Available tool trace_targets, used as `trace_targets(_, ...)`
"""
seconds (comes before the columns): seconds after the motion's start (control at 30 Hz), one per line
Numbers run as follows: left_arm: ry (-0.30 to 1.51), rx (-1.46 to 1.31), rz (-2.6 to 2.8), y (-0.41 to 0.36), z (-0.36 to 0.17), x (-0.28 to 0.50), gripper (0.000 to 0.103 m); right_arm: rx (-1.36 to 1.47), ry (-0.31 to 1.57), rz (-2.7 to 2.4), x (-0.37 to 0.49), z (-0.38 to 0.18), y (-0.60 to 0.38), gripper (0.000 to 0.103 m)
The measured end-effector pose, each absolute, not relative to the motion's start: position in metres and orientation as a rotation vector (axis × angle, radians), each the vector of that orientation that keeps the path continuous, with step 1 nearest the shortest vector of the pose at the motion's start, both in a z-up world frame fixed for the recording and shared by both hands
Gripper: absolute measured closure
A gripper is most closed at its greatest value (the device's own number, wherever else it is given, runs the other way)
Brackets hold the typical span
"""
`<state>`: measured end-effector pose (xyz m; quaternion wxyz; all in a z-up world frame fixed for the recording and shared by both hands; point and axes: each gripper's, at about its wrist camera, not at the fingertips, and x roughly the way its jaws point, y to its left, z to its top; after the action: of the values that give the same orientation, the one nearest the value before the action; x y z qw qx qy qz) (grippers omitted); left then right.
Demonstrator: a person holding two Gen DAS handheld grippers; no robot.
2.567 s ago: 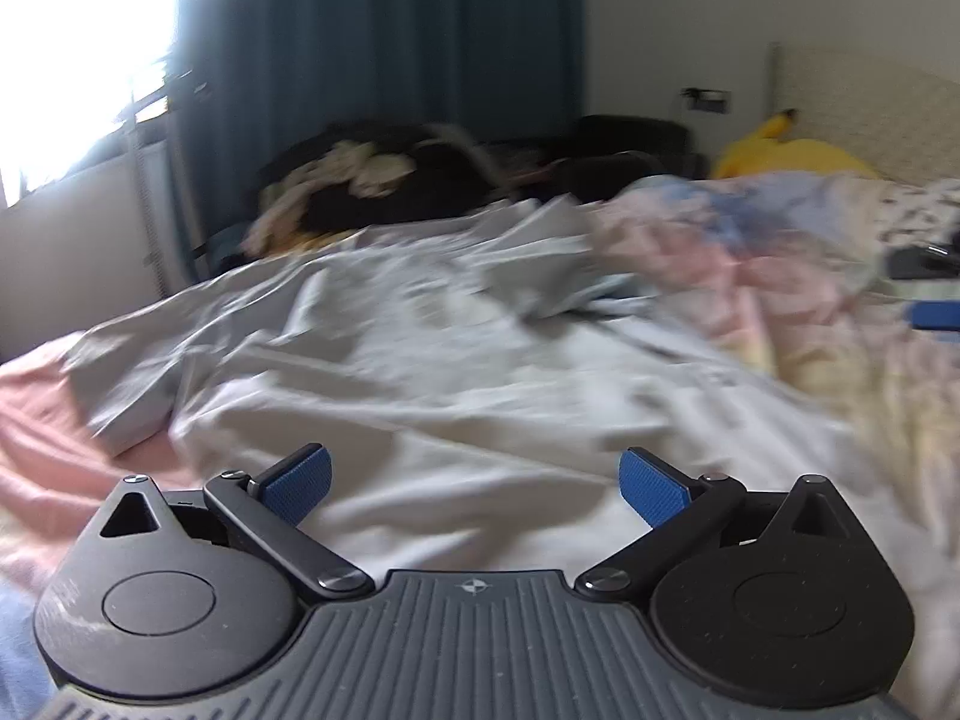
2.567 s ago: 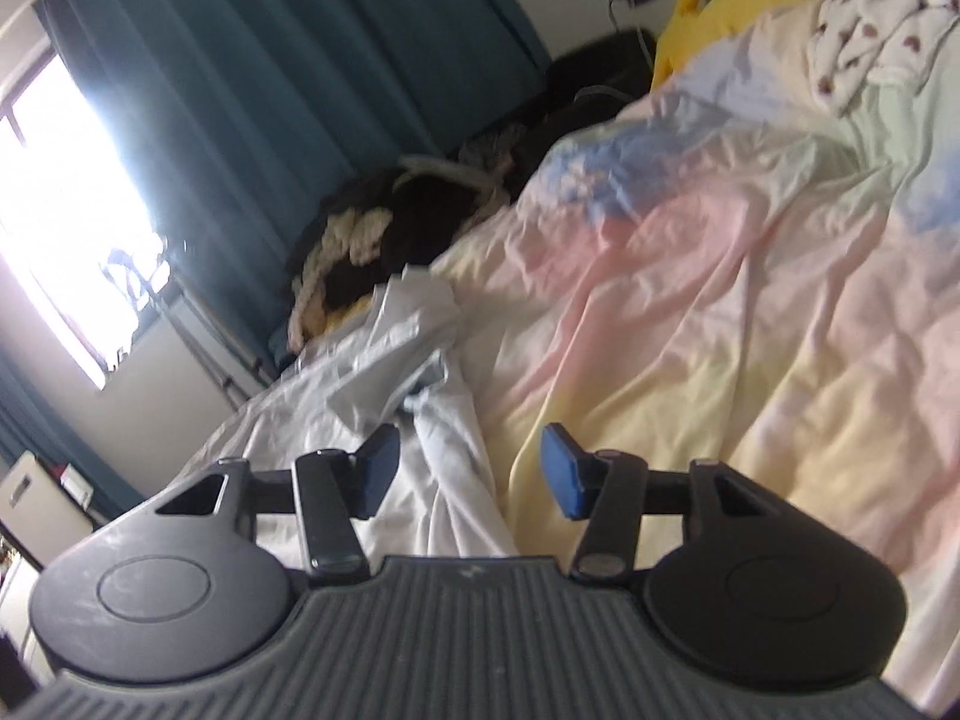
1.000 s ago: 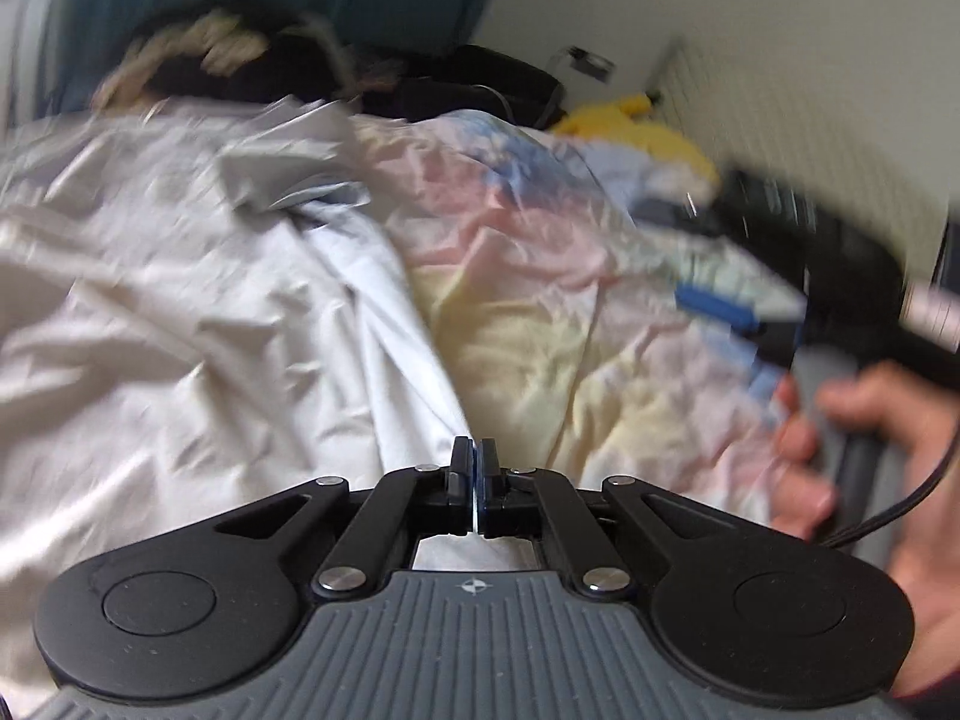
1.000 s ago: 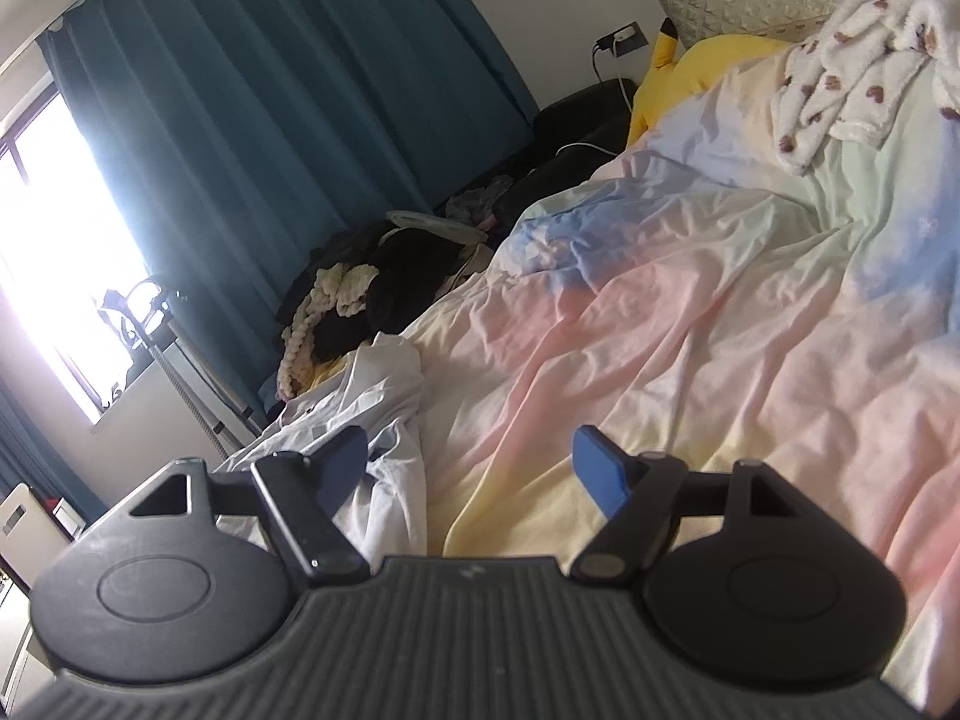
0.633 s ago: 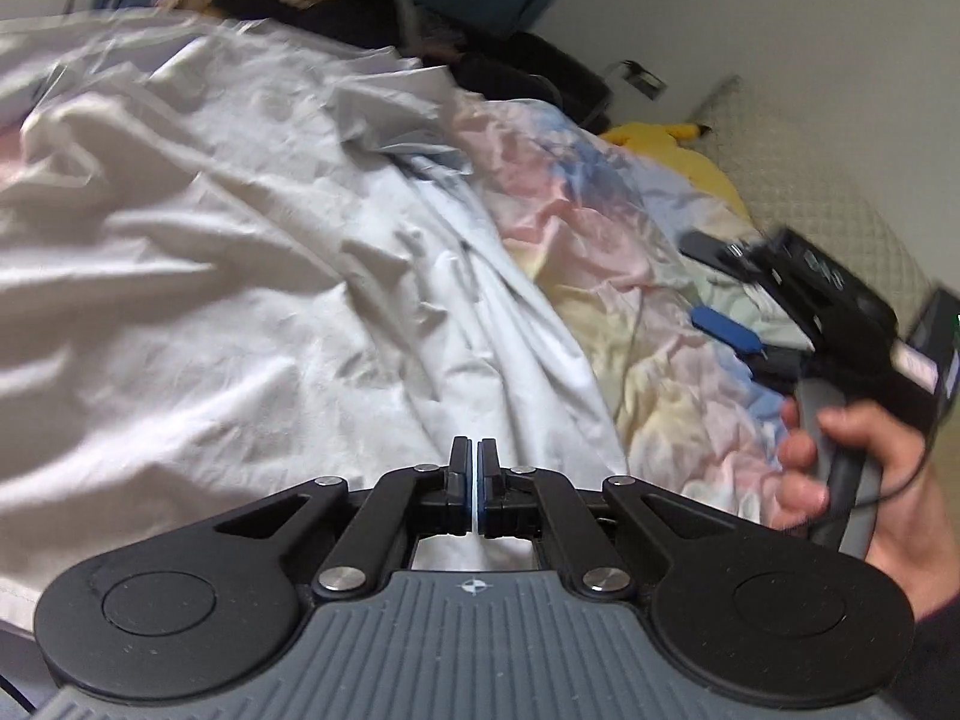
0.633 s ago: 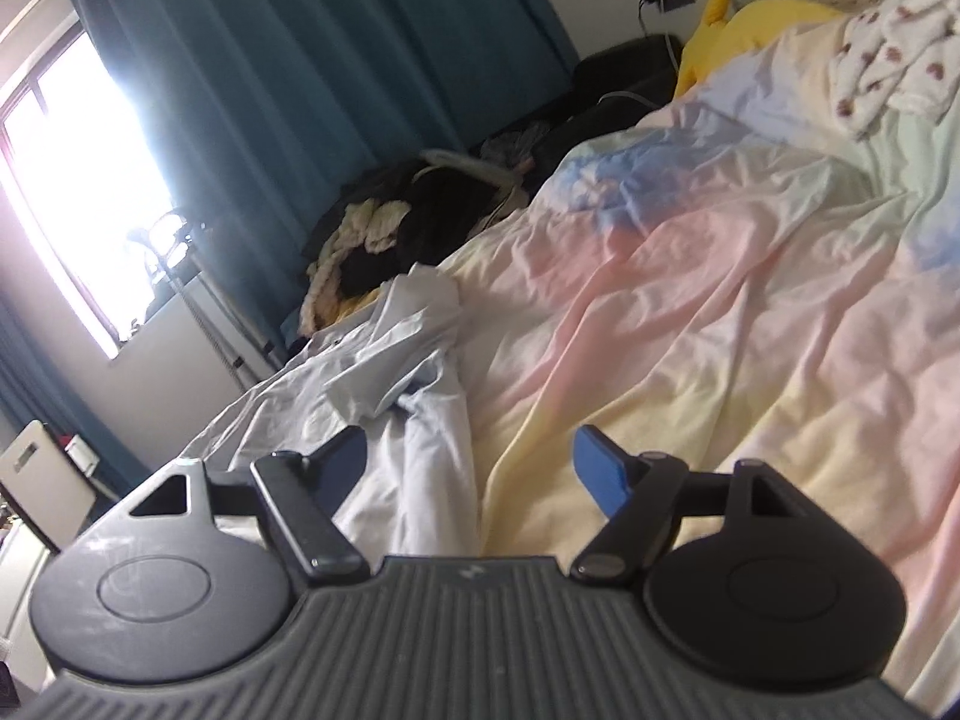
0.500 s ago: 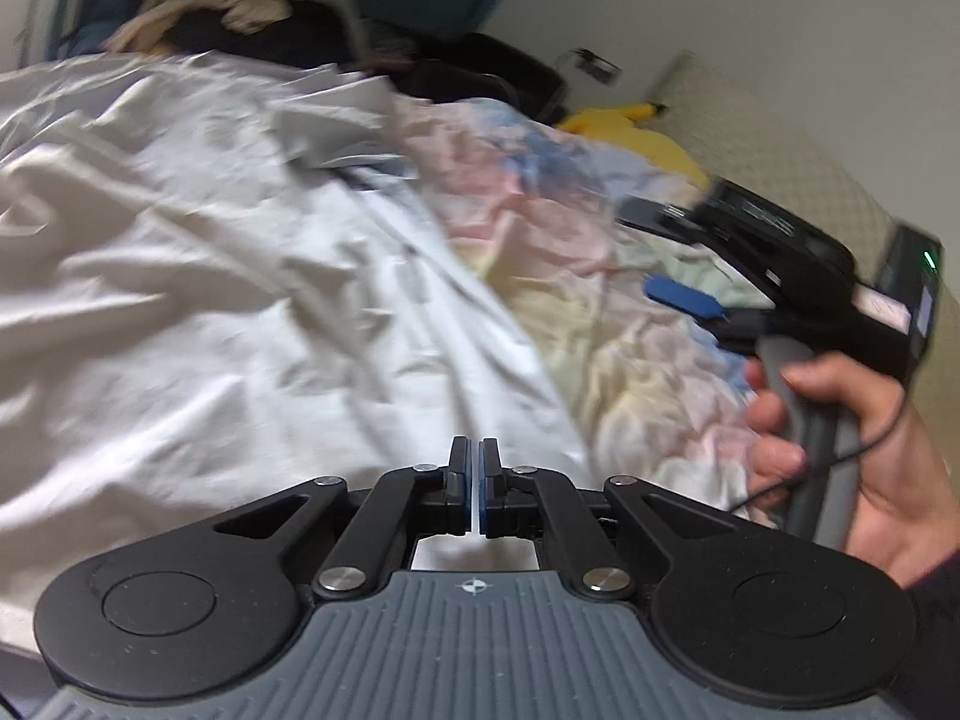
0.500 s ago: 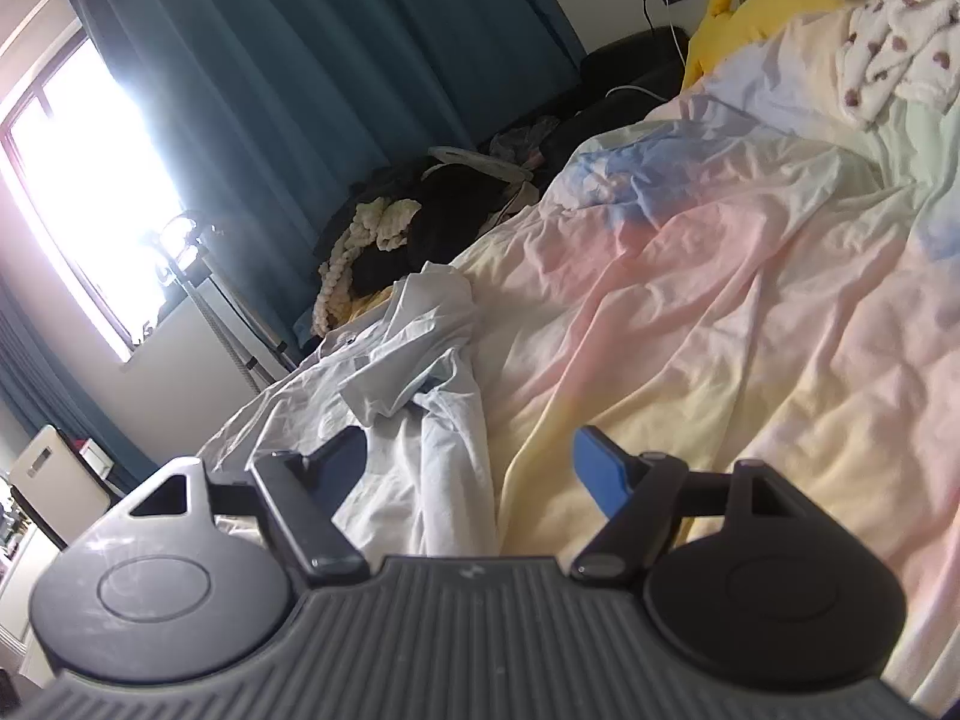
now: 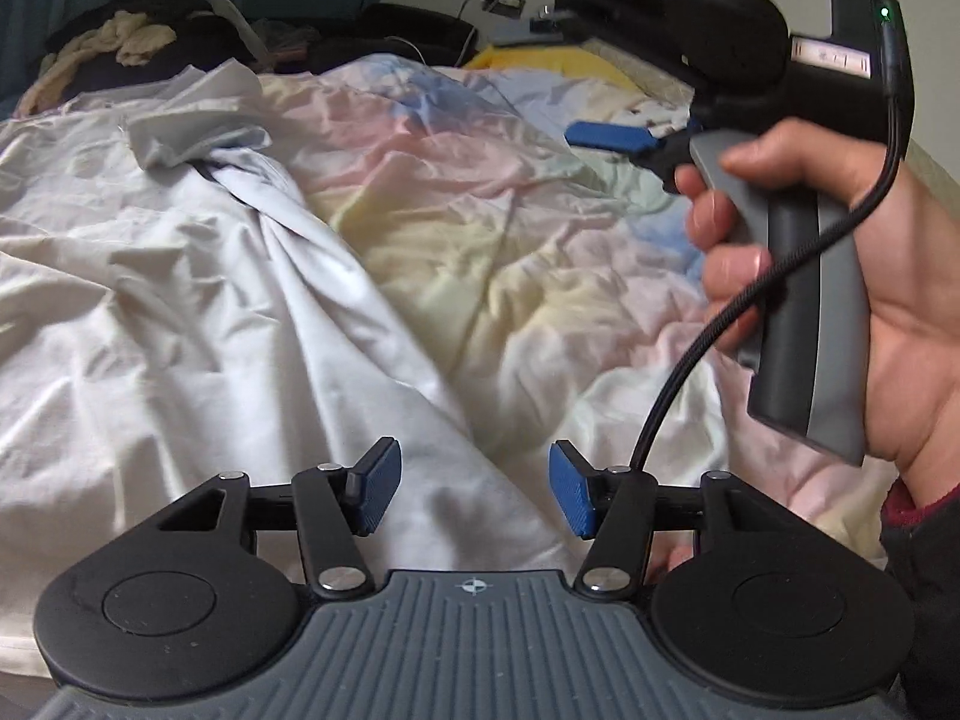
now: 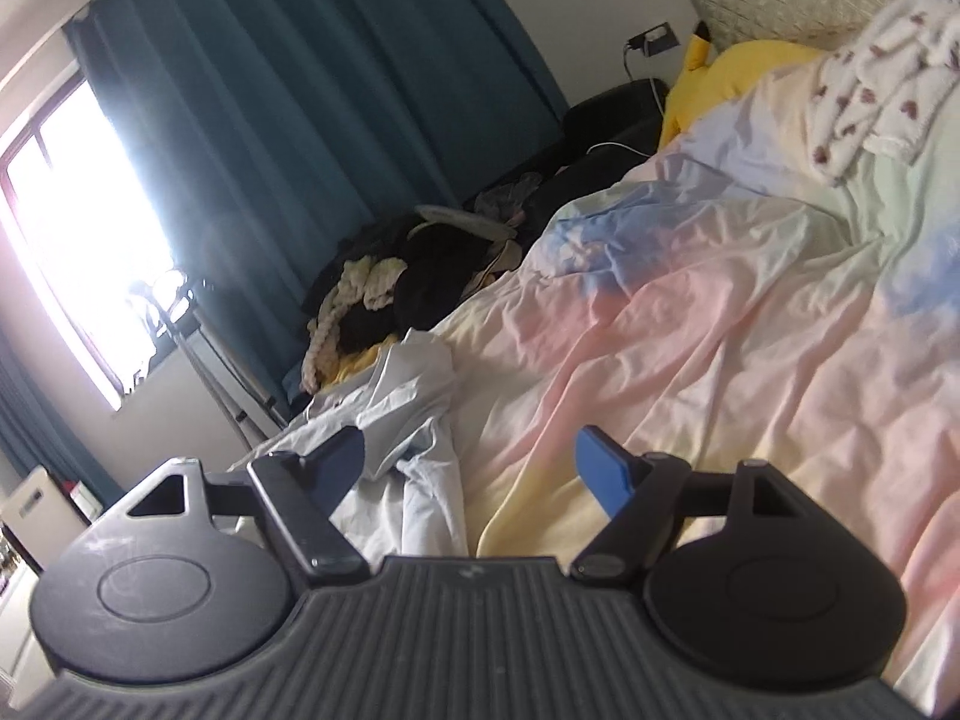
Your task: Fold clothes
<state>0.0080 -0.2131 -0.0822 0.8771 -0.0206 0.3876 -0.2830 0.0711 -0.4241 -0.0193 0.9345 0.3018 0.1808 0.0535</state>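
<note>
A white shirt [image 9: 180, 300] of thin, creased matt cloth lies on a pastel duvet [image 9: 510, 210] of soft, wrinkled cotton-like cloth. The left hand-held gripper [image 9: 474, 489] is matt black plastic with ribbed blue pads [image 9: 378, 486] and shiny metal rivets.
</note>
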Motion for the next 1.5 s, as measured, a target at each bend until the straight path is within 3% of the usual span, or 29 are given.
trace_targets(0.2,0.854,0.008,-0.534,-0.233,-0.1,0.008,0.041,0.605,0.352,0.109,0.07,-0.017,-0.429,0.024)
trace_targets(0.23,0.862,0.009,-0.509,-0.234,-0.104,0.009,0.045,0.603,0.351,0.109,0.069,-0.018,-0.43,0.024)
trace_targets(0.27,0.867,-0.004,-0.498,-0.231,-0.106,0.01,0.055,0.604,0.352,0.109,0.07,-0.018,-0.43,0.024)
trace_targets(0.3,0.873,-0.022,-0.492,-0.228,-0.106,0.011,0.085,0.611,0.356,0.108,0.07,-0.02,-0.431,0.024)
trace_targets(0.33,0.878,-0.039,-0.486,-0.224,-0.106,0.012,0.095,0.617,0.362,0.108,0.071,-0.021,-0.431,0.024)
trace_targets(0.4,0.867,-0.116,-0.497,-0.208,-0.096,0.009,0.099,0.632,0.366,0.112,0.071,-0.022,-0.432,0.024)
trace_targets(0.67,0.813,-0.491,-0.531,-0.126,-0.056,-0.002,0.099,0.617,0.383,0.135,0.073,-0.022,-0.422,0.023)
trace_targets(0.9,0.927,-0.685,-0.397,-0.054,-0.088,0.004,0.098,0.515,0.441,0.23,0.086,-0.027,-0.382,0.025)
trace_targets(1.07,0.988,-0.643,-0.382,-0.05,-0.102,0.001,0.094,0.419,0.526,0.327,0.1,-0.041,-0.34,0.054)
trace_targets(1.17,0.962,-0.589,-0.409,-0.052,-0.095,-0.006,0.075,0.357,0.588,0.358,0.109,-0.055,-0.314,0.063)
trace_targets(1.3,0.932,-0.553,-0.434,-0.048,-0.087,-0.015,0.07,0.315,0.632,0.391,0.113,-0.066,-0.297,0.079)
trace_targets(1.33,0.925,-0.547,-0.433,-0.046,-0.085,-0.016,0.065,0.305,0.642,0.399,0.114,-0.069,-0.293,0.082)
trace_targets(1.4,0.907,-0.535,-0.423,-0.041,-0.079,-0.018,0.052,0.286,0.662,0.415,0.115,-0.074,-0.285,0.083)
trace_targets(1.5,0.875,-0.52,-0.403,-0.03,-0.065,-0.018,0.049,0.257,0.692,0.44,0.117,-0.081,-0.273,0.083)
